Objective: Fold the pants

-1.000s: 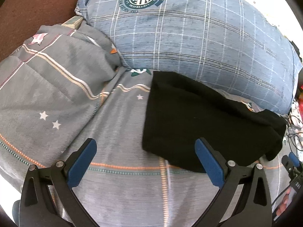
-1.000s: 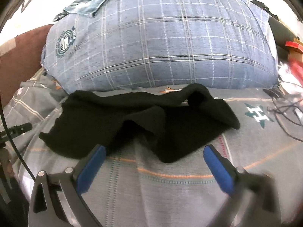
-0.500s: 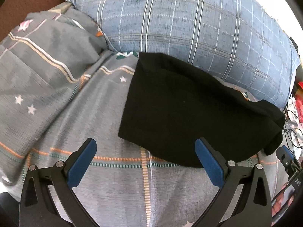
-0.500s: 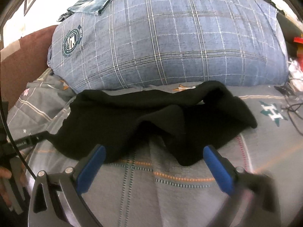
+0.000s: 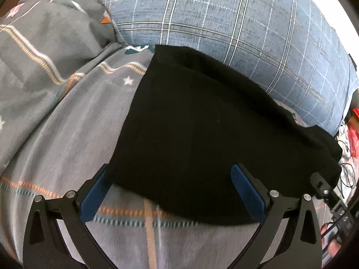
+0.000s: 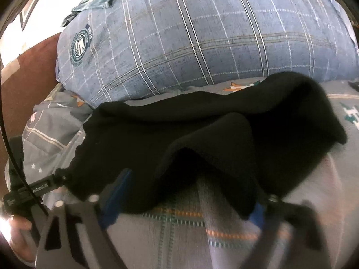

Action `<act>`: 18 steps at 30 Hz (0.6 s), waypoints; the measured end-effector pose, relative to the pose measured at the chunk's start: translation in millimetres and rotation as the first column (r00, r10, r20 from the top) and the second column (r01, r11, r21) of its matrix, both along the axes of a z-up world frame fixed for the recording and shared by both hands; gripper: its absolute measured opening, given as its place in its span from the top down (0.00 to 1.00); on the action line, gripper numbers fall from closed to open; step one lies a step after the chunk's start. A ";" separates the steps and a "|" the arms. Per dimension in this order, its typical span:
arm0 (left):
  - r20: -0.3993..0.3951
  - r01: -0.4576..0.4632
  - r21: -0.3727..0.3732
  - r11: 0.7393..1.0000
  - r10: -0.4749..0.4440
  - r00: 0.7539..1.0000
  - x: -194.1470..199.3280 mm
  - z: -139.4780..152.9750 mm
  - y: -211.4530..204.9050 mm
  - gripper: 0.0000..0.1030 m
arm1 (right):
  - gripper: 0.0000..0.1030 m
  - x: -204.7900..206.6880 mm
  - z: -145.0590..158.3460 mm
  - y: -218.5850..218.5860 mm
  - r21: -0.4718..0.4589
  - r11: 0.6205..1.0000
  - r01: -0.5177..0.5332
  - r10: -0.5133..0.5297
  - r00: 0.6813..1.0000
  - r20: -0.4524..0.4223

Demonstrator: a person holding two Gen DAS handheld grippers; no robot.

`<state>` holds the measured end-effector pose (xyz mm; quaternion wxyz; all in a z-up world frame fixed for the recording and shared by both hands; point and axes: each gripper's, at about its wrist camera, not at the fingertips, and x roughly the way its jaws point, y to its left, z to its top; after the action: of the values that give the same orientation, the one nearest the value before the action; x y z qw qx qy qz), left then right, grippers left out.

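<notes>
Black pants lie folded across the grey patterned bed sheet, their far edge against a big pillow. My left gripper hangs open just above their near left edge, and the cloth spans the gap between its blue pads. In the right wrist view the pants bunch into a raised fold near the middle. My right gripper is low at their near edge. Its jaws are closing with the black hem between them, the pads still apart, and cloth partly covers the right finger.
A large blue plaid pillow rises behind the pants, with a denim garment on top. A brown headboard stands at the left. Cables and red items lie at the bed's right. A hand holds the left gripper.
Both grippers have come down and forward onto the pants' near edge, which now fills the gap between their fingers. The right gripper's fingers stand closer together than before.
</notes>
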<state>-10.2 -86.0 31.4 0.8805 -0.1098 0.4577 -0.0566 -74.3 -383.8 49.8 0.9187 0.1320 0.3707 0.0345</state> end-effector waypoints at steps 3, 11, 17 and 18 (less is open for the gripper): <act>0.019 0.003 0.011 1.000 -0.003 1.000 5.7 3.9 -3.6 0.37 | 0.50 7.0 -6.2 -3.2 -0.019 0.999 0.029 -0.029 1.000 -0.009; 0.049 0.076 -0.059 0.995 -0.074 0.996 2.7 38.8 13.6 0.89 | 0.89 -6.5 16.9 4.5 -0.004 1.000 -0.022 0.022 1.000 0.012; 0.120 0.095 0.001 0.996 -0.094 0.988 -23.6 79.9 48.9 0.89 | 0.90 -29.9 35.0 43.2 0.004 0.992 -0.129 0.129 0.991 0.034; 0.111 0.092 0.021 0.996 -0.094 0.989 -27.8 78.3 55.0 0.89 | 0.90 -32.7 33.9 52.0 0.012 0.989 -0.149 0.148 0.989 0.028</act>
<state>-38.0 -31.1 109.7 0.9020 -0.0781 0.4128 -0.0999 -107.0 -331.9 83.7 0.9175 0.1100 0.3668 0.1072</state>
